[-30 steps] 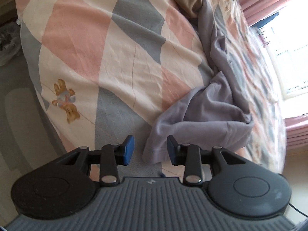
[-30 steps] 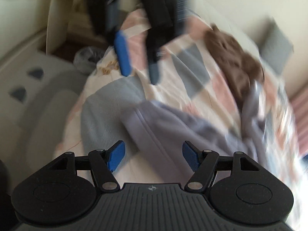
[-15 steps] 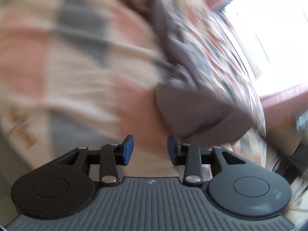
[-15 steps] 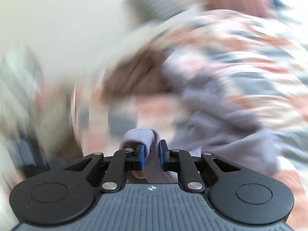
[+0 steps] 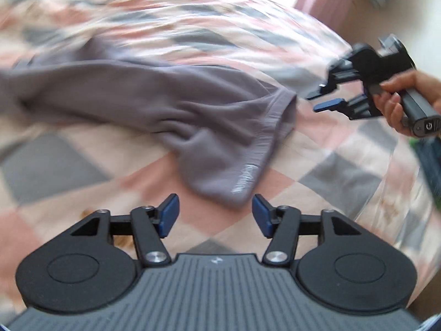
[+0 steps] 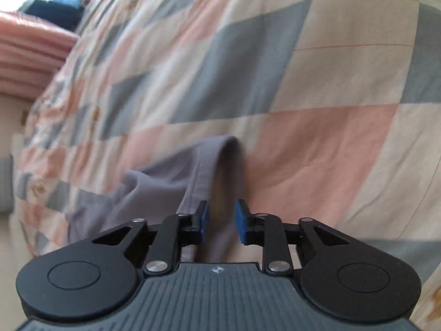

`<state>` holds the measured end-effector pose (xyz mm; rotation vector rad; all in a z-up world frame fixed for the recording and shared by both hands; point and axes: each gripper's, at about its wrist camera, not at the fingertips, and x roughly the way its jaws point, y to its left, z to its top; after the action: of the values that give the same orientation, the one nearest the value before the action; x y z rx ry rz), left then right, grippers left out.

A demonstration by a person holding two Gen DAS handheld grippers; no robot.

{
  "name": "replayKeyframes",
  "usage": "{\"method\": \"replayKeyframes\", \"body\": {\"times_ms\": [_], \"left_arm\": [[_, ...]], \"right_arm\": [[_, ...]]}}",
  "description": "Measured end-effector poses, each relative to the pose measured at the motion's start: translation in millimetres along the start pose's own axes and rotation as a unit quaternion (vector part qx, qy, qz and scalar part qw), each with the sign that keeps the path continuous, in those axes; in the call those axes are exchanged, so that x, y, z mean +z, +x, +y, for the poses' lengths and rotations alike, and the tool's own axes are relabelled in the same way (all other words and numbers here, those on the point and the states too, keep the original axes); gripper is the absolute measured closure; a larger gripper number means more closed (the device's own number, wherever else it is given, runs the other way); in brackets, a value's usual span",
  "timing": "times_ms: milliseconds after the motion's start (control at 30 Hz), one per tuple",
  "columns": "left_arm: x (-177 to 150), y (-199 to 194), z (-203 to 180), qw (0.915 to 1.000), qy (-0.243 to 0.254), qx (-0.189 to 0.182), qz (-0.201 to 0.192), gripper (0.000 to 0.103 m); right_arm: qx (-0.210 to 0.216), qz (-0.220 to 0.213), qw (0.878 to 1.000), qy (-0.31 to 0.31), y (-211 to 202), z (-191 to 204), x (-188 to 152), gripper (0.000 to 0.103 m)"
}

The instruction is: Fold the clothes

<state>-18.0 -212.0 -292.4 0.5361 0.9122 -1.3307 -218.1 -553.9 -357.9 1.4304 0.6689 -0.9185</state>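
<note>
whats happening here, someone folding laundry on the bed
Yes. A person works a grey-purple garment spread on a checked bedspread with hand-held tongs. The left tongs hover open just short of its printed hem. The right tongs, held in a hand, sit open at the hem's other end, gripping nothing.

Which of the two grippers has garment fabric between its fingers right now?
The right gripper: a fold of the purple garment runs between its parted fingers. The left gripper is open, with the garment's printed hem just ahead of it.
</note>
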Motion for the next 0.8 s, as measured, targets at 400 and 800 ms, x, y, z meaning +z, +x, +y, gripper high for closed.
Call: {"method": "replayKeyframes", "body": {"times_ms": [400,800], "left_arm": [[-29,84,-69,0.9485,0.28,0.145,0.033,0.04],[0,28,-91,0.9298,0.368,0.007,0.013,0.081]], "right_arm": [[0.115,0.053,0.992,0.0,58,-1,21,0.026],[0.165,0.012,0.983,-0.076,-28,-4,18,0.096]]}}
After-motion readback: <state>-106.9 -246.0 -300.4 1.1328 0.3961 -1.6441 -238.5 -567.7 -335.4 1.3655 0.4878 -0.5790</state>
